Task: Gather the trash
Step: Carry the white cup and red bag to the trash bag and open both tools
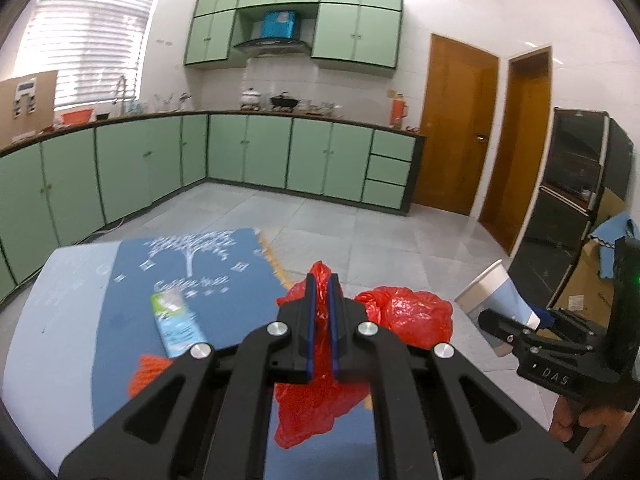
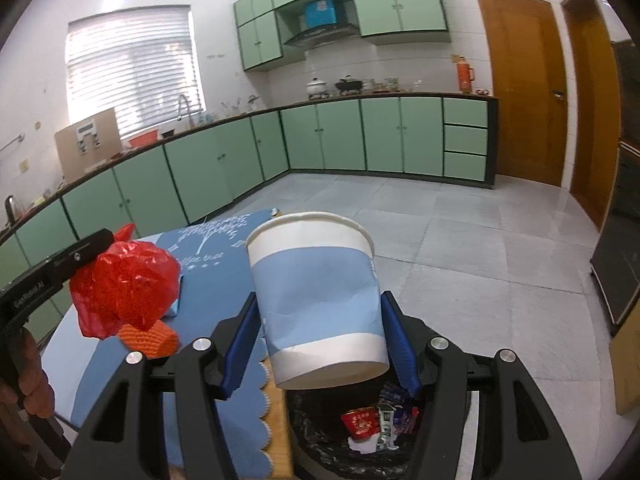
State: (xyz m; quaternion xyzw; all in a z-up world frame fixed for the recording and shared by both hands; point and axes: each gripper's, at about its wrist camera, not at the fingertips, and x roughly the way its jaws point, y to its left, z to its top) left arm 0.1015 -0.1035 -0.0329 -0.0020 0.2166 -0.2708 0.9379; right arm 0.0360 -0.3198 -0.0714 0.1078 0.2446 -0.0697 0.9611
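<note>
paper cup [image 2: 318, 300] sits clamped between the right gripper [image 2: 320, 340] pads, tilted, hanging above the black-lined trash bin [image 2: 320, 456] at 6 o'clock. best move: centre the cup over the bin mouth before letting go. left gripper [image 1: 322, 320] is clenched on a red plastic bag [image 1: 404, 314], at 9 o'clock from the cup, above the blue table mat [image 1: 192, 280]; the bag looks light and may snag on the pads.
</note>
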